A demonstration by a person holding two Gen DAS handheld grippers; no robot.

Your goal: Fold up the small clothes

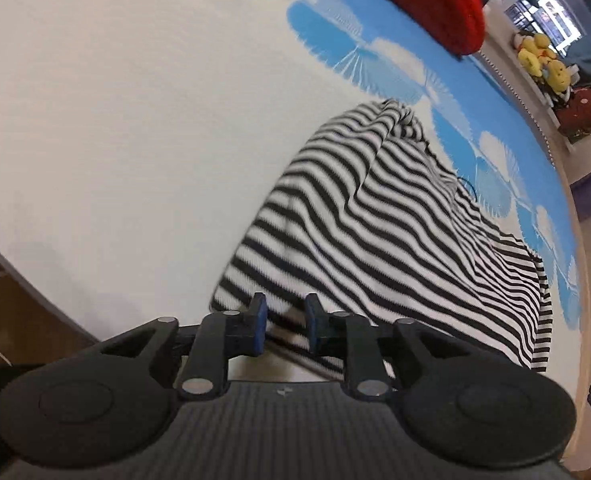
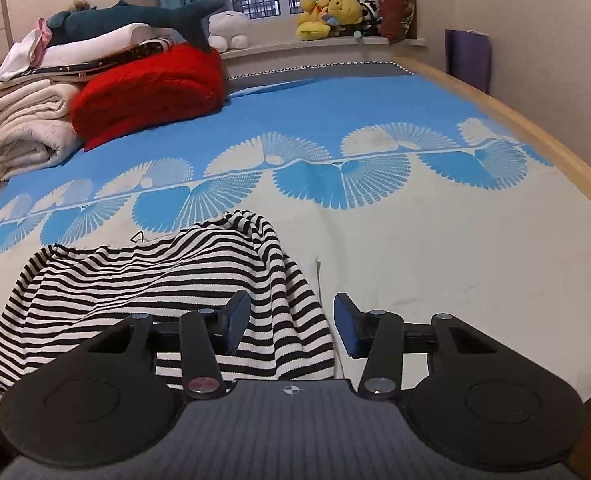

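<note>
My view takes in a bed (image 2: 435, 240) under a blue-and-white cover, with a window and soft toys (image 2: 327, 16) at the far end. A red blanket (image 2: 151, 88) sits beside a stack of folded linens (image 2: 31, 120). The striped shirt (image 2: 143, 292) lies rumpled on the white part of the cover, near the bed's front edge. My left tongs (image 1: 285, 324) hang over the shirt's near edge, jaws narrowly apart with striped cloth showing in the gap; I cannot tell whether the pads press it. My right tongs (image 2: 291, 326) stand open over the shirt's right edge, gripping nothing.
</note>
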